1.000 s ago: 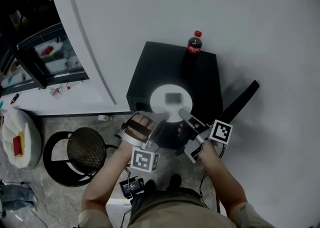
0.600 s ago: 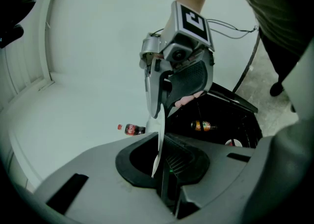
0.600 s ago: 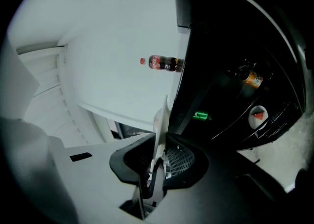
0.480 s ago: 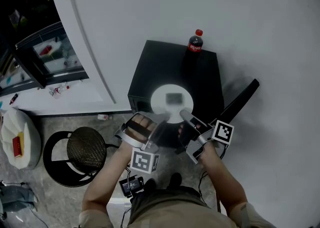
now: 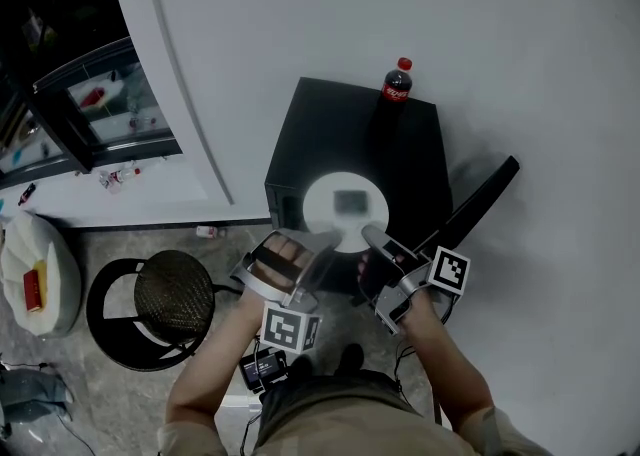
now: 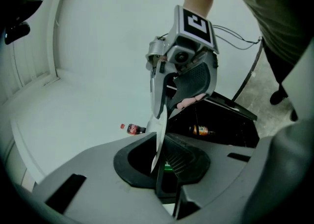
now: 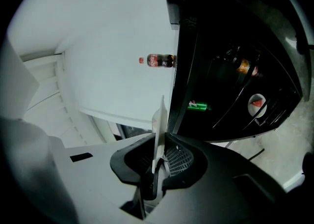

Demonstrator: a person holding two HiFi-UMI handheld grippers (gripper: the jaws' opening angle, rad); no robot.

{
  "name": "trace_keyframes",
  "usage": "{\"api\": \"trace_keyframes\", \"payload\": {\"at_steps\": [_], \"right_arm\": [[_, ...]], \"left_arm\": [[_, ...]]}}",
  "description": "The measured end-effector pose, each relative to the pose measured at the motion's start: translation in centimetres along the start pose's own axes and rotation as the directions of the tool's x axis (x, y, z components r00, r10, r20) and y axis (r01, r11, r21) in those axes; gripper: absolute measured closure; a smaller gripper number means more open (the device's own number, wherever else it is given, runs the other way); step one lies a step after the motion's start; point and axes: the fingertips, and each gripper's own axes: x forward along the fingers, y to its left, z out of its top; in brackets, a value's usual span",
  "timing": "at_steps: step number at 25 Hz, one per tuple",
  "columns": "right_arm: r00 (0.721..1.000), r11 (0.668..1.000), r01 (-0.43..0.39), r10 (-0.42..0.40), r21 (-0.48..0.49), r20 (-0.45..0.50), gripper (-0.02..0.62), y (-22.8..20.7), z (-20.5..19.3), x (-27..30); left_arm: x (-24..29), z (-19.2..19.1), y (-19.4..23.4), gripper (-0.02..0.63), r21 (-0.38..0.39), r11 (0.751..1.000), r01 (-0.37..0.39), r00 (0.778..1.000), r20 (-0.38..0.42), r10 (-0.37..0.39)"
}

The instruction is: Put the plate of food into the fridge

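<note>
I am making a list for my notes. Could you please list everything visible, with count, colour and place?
plate: 1, white, on top of the fridge
food: 1 piece, greyish, on the plate
cola bottle: 1, dark with red cap, far edge of fridge top
fridge: 1, black, under the plate, door open at right
stool: 1, black, floor at left
bag: 1, white, floor at far left
left claw: 1, grey, shut on the plate's rim
right claw: 1, grey, jaws have just been closing, now shut on the plate's rim
</note>
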Motion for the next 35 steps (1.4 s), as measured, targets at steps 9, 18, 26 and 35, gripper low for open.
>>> {"api": "trace_keyframes", "payload": {"at_steps": [9, 18, 26, 35], "right_arm": [[0.999, 0.999, 0.039, -0.039, 0.025, -0.013, 0.538, -1.3, -2.0, -0.4], [0.998, 0.998, 0.059, -0.059, 0.027, -0.013, 0.543, -0.8, -6.7, -1.5], [0.998, 0.997, 0.062, -0.061, 0.034, -0.02, 0.545, -1.3, -10.3, -1.9], [0.995, 0.996, 0.063, -0.058, 0.062, -0.081, 0.546, -2.2, -14.6, -2.0]], "left_arm": [[-1.5, -0.3, -1.4, 0.554, -0.034, 0.999, 0.007, 1.0, -0.008, -0.007], [-6.2, -0.4, -2.3, 0.551, -0.077, 0.997, 0.003, 1.0, -0.006, -0.003], [-9.5, -1.0, -3.7, 0.546, -0.097, 0.995, 0.006, 1.0, -0.022, -0.008], [-13.5, -1.9, -5.4, 0.543, -0.099, 0.995, 0.021, 0.995, -0.094, -0.031]]}}
